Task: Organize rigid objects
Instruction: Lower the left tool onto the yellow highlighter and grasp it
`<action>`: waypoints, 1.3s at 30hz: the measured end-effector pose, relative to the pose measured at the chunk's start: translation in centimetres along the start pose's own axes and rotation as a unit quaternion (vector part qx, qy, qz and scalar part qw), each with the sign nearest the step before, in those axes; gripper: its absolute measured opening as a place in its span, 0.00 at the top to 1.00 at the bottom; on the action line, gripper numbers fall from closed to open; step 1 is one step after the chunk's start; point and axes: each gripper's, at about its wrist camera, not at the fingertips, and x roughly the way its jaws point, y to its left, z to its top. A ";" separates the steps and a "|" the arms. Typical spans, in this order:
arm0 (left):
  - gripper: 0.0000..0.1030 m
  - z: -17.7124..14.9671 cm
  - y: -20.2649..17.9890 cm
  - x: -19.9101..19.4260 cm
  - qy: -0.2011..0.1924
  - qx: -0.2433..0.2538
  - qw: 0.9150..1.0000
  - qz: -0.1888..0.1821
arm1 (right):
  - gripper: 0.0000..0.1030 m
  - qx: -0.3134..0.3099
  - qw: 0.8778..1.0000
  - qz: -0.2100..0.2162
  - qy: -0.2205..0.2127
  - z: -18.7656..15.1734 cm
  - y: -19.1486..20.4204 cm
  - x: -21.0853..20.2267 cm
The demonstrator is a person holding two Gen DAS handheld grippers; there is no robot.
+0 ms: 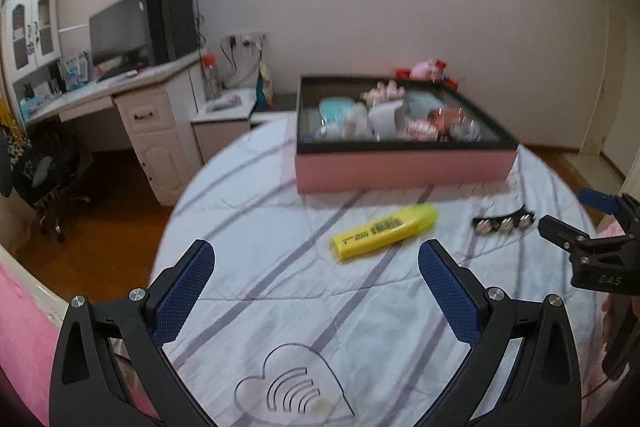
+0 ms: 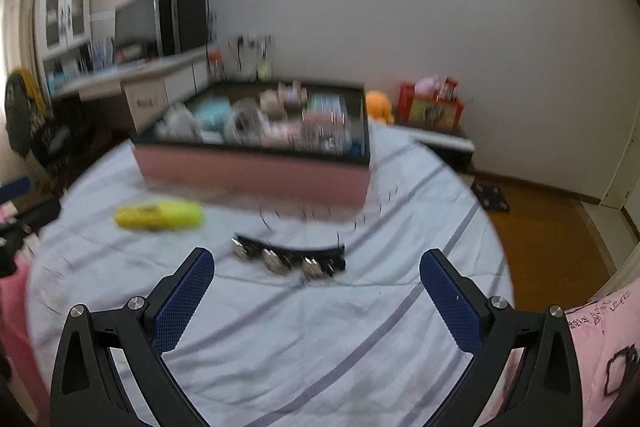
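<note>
A yellow highlighter (image 1: 385,231) lies on the pale striped cloth of a round table (image 1: 280,307), just beyond my open, empty left gripper (image 1: 316,259). It also shows in the right wrist view (image 2: 158,214) at the left. A black hair clip with shiny studs (image 2: 289,257) lies just ahead of my open, empty right gripper (image 2: 318,267); it shows in the left wrist view (image 1: 503,222) at the right. A pink box with a dark rim (image 1: 404,169) stands at the table's far side, full of small items. It also shows in the right wrist view (image 2: 256,177).
A white desk (image 1: 132,95) with a monitor and a black chair (image 1: 48,167) stand left of the table. A low shelf with toys (image 2: 434,115) is behind on the right. Wooden floor (image 2: 552,227) surrounds the table. The right gripper shows at the right edge (image 1: 592,247).
</note>
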 end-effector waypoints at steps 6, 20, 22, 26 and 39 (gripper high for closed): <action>0.00 0.1 -0.7 2.8 0.032 0.015 0.999 -0.006 | 0.00 -0.042 0.998 0.001 0.040 0.4 -0.1 3.4; 0.00 0.8 -1.9 6.0 0.063 0.053 0.996 -0.024 | 0.00 -0.040 0.997 -0.014 0.066 1.0 -0.6 4.8; 0.00 1.2 -2.3 7.1 0.079 0.063 0.994 -0.041 | 0.00 -0.020 0.998 -0.016 0.065 0.7 -1.2 4.4; 0.00 1.9 -3.6 9.3 0.105 0.080 0.988 -0.085 | 0.00 0.027 0.997 -0.008 0.066 0.1 -2.5 3.7; 0.70 2.0 -5.2 9.5 0.111 0.091 0.984 -0.106 | 0.00 0.072 0.995 -0.023 0.072 -1.2 -4.2 2.8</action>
